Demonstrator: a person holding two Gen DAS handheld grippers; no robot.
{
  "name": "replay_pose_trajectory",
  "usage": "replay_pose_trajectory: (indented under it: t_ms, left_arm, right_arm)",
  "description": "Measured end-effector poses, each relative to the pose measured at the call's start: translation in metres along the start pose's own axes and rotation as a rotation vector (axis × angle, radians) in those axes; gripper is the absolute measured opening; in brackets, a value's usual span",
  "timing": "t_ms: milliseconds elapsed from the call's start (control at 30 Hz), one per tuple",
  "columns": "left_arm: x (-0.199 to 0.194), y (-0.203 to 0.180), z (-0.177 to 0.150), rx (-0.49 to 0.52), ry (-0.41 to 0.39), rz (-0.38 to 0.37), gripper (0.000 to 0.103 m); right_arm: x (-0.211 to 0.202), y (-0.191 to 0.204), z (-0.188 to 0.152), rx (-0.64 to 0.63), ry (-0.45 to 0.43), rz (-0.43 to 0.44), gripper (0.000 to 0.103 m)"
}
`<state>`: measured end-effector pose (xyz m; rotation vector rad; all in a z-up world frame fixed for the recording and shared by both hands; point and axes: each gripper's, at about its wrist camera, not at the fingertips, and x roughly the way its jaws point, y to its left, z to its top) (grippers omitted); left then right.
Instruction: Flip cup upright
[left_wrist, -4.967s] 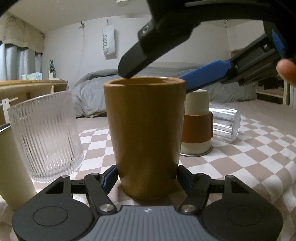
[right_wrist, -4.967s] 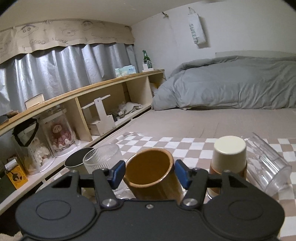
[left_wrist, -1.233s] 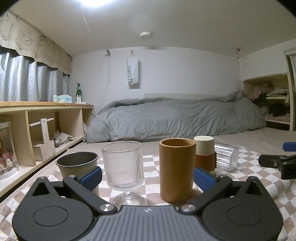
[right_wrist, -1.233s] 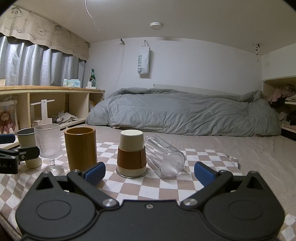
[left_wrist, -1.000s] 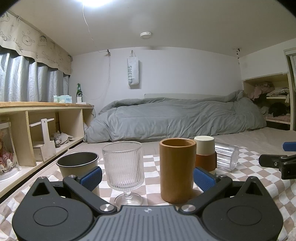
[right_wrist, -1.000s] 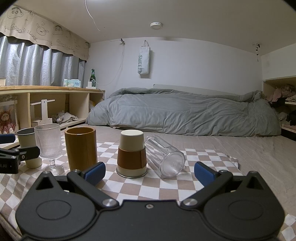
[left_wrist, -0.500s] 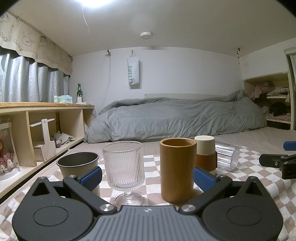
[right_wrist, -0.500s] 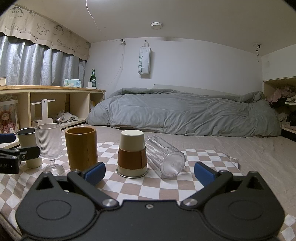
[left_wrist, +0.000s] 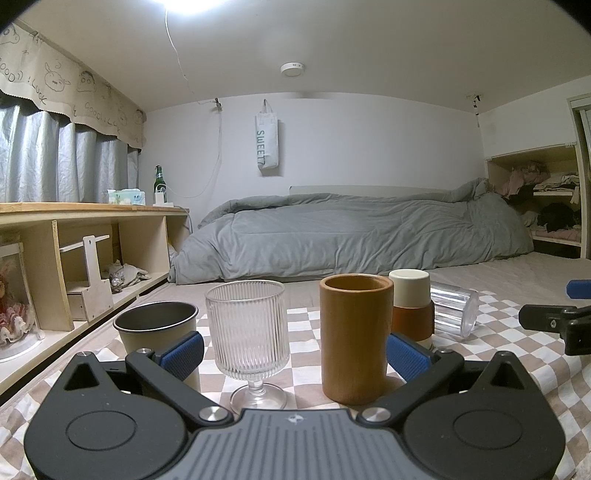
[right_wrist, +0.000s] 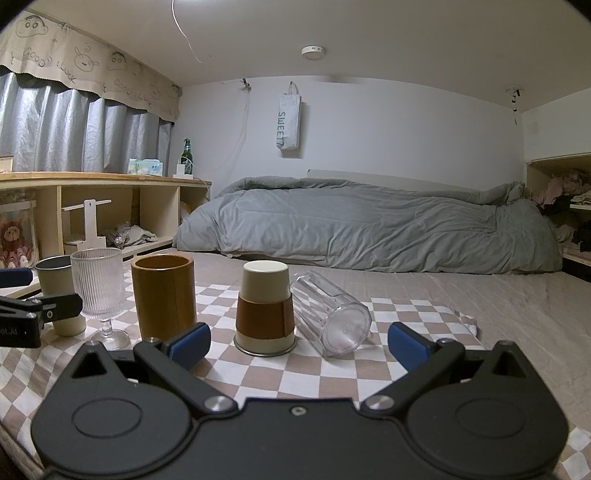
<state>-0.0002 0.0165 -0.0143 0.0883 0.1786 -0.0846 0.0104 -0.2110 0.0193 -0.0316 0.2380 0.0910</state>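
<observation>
We take the brown wooden cup (left_wrist: 355, 334) as our landmark: it stands upright, mouth up, on the checkered cloth (right_wrist: 258, 373). Just to its left stands a ribbed stemmed glass (left_wrist: 247, 332), and beyond that a grey-lined mug (left_wrist: 157, 328), both upright. To its right a cream cup with a brown sleeve (right_wrist: 264, 308) sits mouth down, and past that a clear tumbler (right_wrist: 330, 317) lies on its side, touching or nearly touching the sleeved cup, its closed base towards our right wrist camera.

Our left gripper (left_wrist: 293, 349) is spread wide and holds nothing; the wooden cup and the stemmed glass stand between its blue pads (left_wrist: 181, 349), none of them touched. Our right gripper (right_wrist: 299, 343) is likewise spread and empty, and the sleeved cup and the tumbler lie in front of its gap.

The cloth's far right corner (right_wrist: 458, 319) ends well to the right of the tumbler, with bare mat beyond it up to the grey duvet (right_wrist: 369, 221). A wooden shelf (left_wrist: 85, 236) runs left of the mug.

Only the right view shows the sleeved cup's metal rim on the cloth; in the left view the wooden cup partly hides it.
</observation>
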Motion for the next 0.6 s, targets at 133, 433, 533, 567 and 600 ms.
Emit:
replay_pose_trajectory:
  t_ms: [133,433,533,567,600]
  left_arm:
    - [0.0001,0.0001,0.0002,-0.001,0.000,0.002,0.103]
    - [-0.0005,0.0008,-0.0012,-0.001,0.001,0.002,0.103]
    - [-0.0005,0.0010,-0.0019,0.000,0.003,0.006,0.103]
    - [-0.0002,0.0009,-0.0018,-0.001,0.003,0.006,0.103]
    - [0.0005,-0.0003,-0.0017,-0.001,0.004,0.007,0.103]
  right_arm:
    - [0.0001,-0.0003,0.0000,-0.001,0.000,0.000,0.103]
    - [-0.0001,0.0003,-0.0003,-0.001,0.000,0.000,0.103]
    - [0.0000,0.0001,-0.0003,0.000,0.000,-0.001,0.103]
    - [-0.0001,0.0004,-0.0004,0.000,0.000,-0.001,0.103]
    - [-0.0001,0.0002,-0.0003,0.000,0.000,-0.001,0.103]
